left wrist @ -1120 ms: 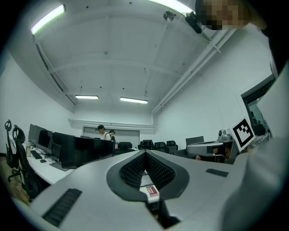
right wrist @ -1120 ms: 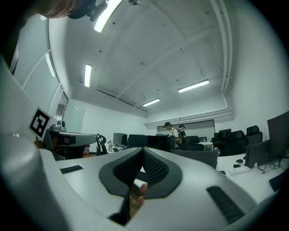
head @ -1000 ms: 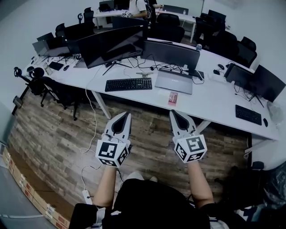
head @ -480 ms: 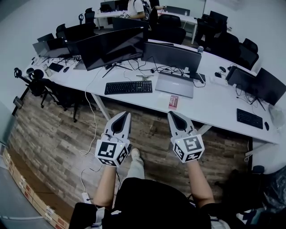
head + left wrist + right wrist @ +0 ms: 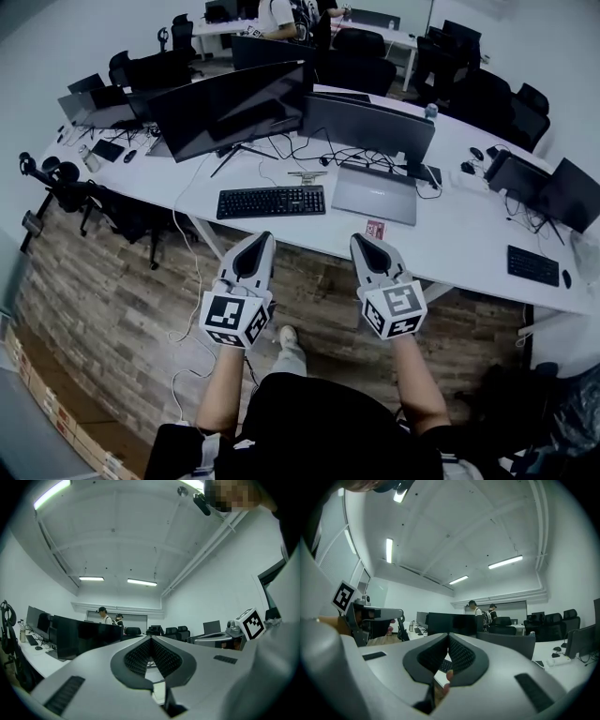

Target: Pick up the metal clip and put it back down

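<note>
Both of my tools hang side by side, apart, over the wooden floor (image 5: 112,281), which lies open on either side. My left gripper (image 5: 265,237) has its jaws pressed together with nothing between them; my right gripper (image 5: 361,238) is likewise closed and empty. Their tips meet the near edge of the white desk (image 5: 459,230). A bare strip of desk runs in front of the keyboard (image 5: 272,201), with a wider bare stretch to the right of the laptop (image 5: 375,192). A small metallic thing, probably the metal clip (image 5: 302,174), lies just beyond the keyboard. Compared with a second ago, the desk edge has drawn closer; the red card (image 5: 375,229), formerly well ahead, now sits at my right tip.
</note>
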